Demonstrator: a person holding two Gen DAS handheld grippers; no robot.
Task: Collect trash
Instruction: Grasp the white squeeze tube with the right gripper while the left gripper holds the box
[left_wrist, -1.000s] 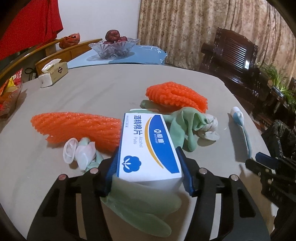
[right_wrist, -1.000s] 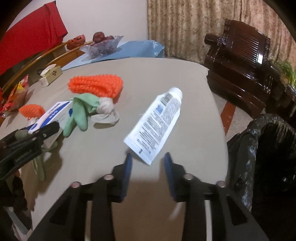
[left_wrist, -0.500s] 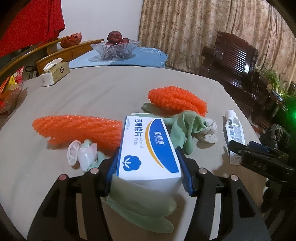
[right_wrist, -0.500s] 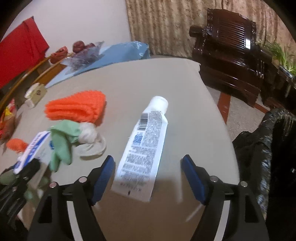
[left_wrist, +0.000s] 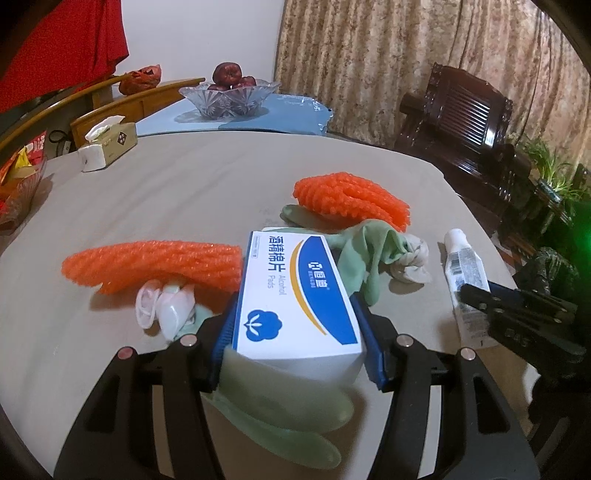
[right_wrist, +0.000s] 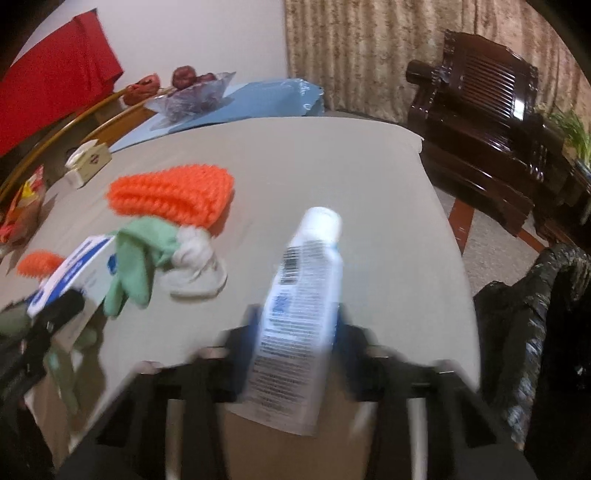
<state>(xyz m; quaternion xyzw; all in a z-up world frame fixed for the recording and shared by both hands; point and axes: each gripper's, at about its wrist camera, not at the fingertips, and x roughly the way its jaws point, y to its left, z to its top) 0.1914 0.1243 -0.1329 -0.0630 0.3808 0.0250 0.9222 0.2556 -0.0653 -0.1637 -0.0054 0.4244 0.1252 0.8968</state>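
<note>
The left gripper (left_wrist: 297, 343) clamped the alcohol pad box (left_wrist: 295, 291), a green glove (left_wrist: 284, 410) hanging beneath its fingers. Just ahead lay orange foam netting (left_wrist: 155, 264). The right gripper (right_wrist: 297, 334) pinched a white tube (right_wrist: 299, 314) between its blue pads, cap pointing forward, with the black trash bag (right_wrist: 535, 332) off to its right.

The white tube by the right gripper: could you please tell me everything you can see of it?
The tube is white soft-looking plastic with a round white cap at the far end, a flat crimped near end, a barcode, blue marks and fine print. It lies lengthwise between the right gripper fingers, which sit close against its sides. That view is blurred, so whether it is off the grey table is unclear.
</note>
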